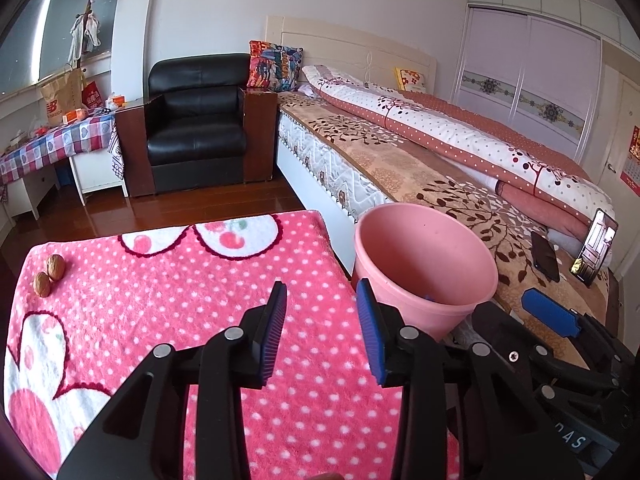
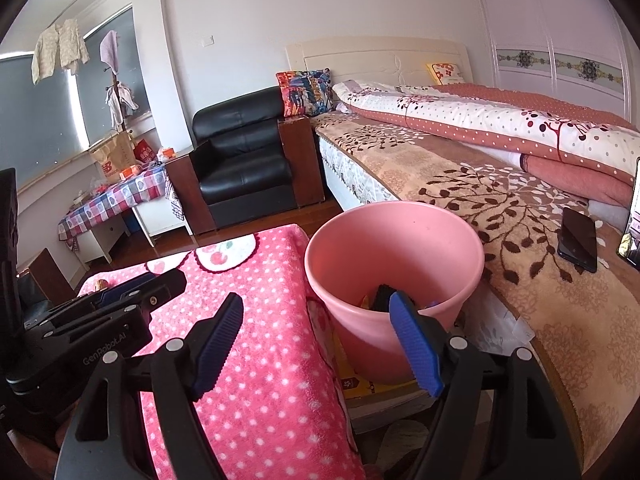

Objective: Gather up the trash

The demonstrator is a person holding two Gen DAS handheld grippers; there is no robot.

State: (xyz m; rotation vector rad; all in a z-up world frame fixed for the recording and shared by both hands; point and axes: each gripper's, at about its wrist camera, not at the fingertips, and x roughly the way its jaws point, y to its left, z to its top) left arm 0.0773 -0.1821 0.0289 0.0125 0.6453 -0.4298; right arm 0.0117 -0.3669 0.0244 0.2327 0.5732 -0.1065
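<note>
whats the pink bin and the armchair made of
Bin: looks like moulded plastic, matte pink, with a smooth seamless wall and rolled rim. Armchair: black leather or faux leather, glossy highlights on padded folds; sides look like dark wood.

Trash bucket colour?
Plain pink bucket, best seen in the right wrist view, beside the polka-dot blanket.

bin (image 1: 426, 268) between blanket (image 1: 160, 320) and bed (image 1: 400, 160) (walnuts (image 1: 50, 274) on blanket)
</note>
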